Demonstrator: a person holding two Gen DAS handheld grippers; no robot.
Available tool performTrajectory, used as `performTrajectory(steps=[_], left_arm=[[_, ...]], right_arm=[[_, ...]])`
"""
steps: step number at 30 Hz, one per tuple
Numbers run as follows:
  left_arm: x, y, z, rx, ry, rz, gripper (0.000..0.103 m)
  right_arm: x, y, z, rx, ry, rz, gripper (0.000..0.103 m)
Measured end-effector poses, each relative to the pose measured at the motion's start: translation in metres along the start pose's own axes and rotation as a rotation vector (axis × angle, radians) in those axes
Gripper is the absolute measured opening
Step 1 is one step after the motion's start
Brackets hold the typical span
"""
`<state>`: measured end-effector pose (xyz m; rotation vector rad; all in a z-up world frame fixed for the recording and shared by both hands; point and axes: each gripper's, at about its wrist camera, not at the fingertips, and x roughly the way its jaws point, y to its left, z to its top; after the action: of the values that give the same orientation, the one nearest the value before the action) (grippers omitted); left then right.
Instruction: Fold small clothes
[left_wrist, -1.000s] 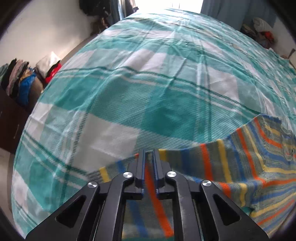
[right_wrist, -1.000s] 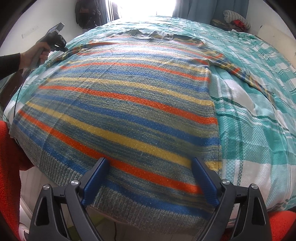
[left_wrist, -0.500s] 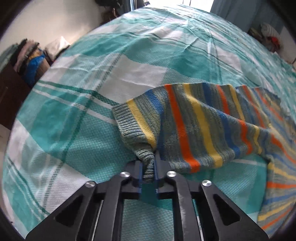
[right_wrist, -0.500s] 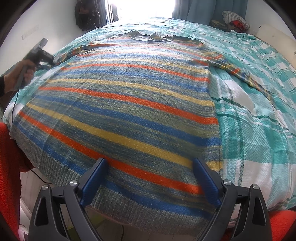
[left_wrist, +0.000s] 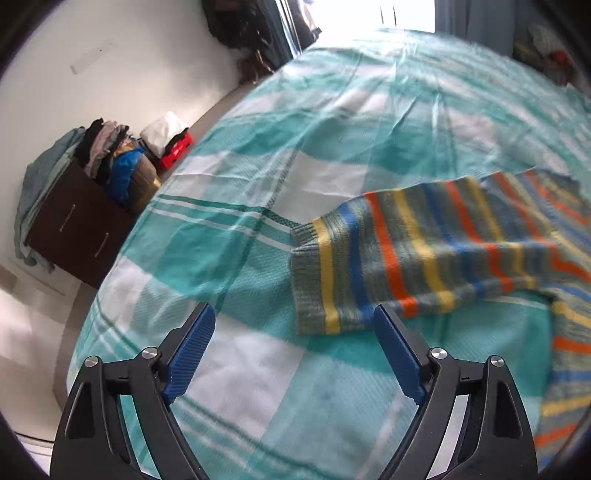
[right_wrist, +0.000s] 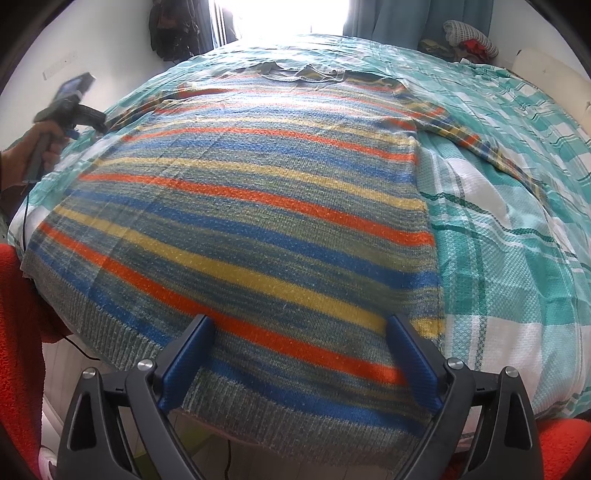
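A knitted sweater (right_wrist: 258, 206) with blue, orange and yellow stripes lies flat on the teal checked bed cover (right_wrist: 498, 240). Its left sleeve (left_wrist: 388, 258) is stretched out sideways, cuff toward the bed's edge. My left gripper (left_wrist: 293, 308) hovers just behind that cuff, its jaws opening, and the pads touch nothing. From the right wrist view, the left gripper (right_wrist: 70, 99) shows at the far left in a hand (right_wrist: 37, 155). My right gripper (right_wrist: 300, 319) is open above the sweater's hem, jaws spread wide over the knit without pinching it.
A dark dresser (left_wrist: 74, 221) heaped with clothes stands by the wall left of the bed. Red fabric (right_wrist: 18, 332) sits at the bed's near edge. More clothes (right_wrist: 469, 40) are piled at the far right corner.
The left gripper, shut on the sleeve cuff before, has let it go, opened and drawn back. The sleeve now lies flat on the cover. The right gripper has not moved.
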<state>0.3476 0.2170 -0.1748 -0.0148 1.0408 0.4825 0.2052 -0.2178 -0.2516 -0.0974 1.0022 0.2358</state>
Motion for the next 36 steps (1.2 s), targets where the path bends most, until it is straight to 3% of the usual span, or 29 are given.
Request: performTrajectory(steps=[7,14,18,23,29,36], left_arm=[[-0.110,-0.015,-0.064,0.057,-0.140,-0.120,0.095],[-0.175,-0.067,-0.155,0.151,-0.132,-0.329,0.097],[-0.170,-0.101,-0.193,0.229,-0.086,-0.368,0.097],[-0.135,-0.119,-0.228,0.314,0.025,-0.375,0.099],[-0.129,-0.116,-0.233,0.295,0.007,-0.412,0.103],[-0.125,-0.115,-0.240,0.304,-0.039,-0.431,0.103]], right_arm=[[-0.038,0.002,0.004,-0.003,-0.169,0.005,0.094],[-0.037,0.003,0.004,0.005,-0.181,-0.013,0.094],[-0.028,-0.001,-0.002,0.013,-0.139,-0.008,0.094],[-0.007,-0.003,-0.012,0.007,-0.045,-0.021,0.094],[0.002,0.000,-0.019,-0.016,-0.033,-0.023,0.103],[0.009,0.001,-0.023,-0.011,-0.040,-0.026,0.103]])
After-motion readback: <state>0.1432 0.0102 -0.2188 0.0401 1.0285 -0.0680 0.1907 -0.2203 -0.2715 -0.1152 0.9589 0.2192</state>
